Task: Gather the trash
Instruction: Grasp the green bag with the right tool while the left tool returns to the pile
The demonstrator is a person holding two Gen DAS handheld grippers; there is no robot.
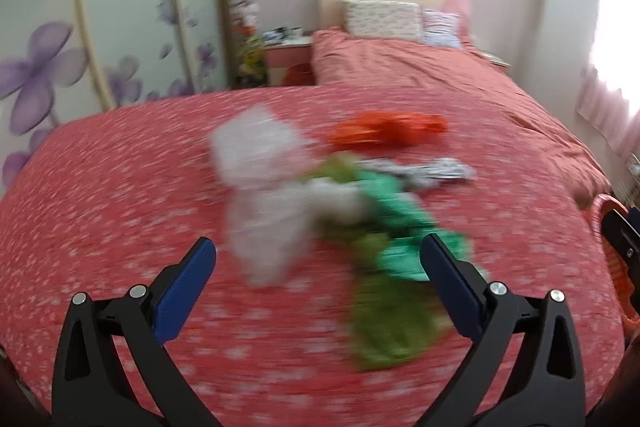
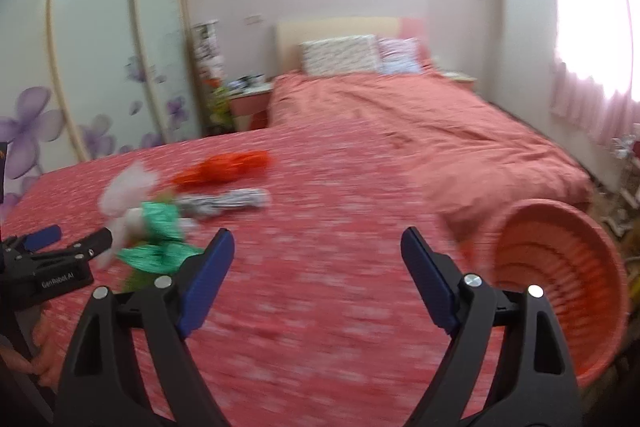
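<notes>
Both grippers stood wide apart over the red bedspread (image 1: 100, 187), nothing between the pads.

Trash lay mid-bed, blurred: white plastic wrap (image 1: 260, 187), green bags (image 1: 396, 227), orange bag (image 1: 388, 129) and black-white wrapper (image 1: 424, 171), the last two long-axis left-right. Left gripper (image 1: 320, 255) hovered over the pile. Right gripper (image 2: 318, 247) was over bare spread; only its view showed the whole orange basket (image 2: 560, 287), tipped on its side at the bed's right edge.

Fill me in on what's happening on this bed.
A person is clearing trash off the bed, with a hand-held gripper in each hand. The left hand-held gripper is open and empty, aimed at a heap of crumpled bags. The right hand-held gripper is open too, holding nothing. An orange basket sits at the bed's right edge. Nothing shows inside it.
</notes>
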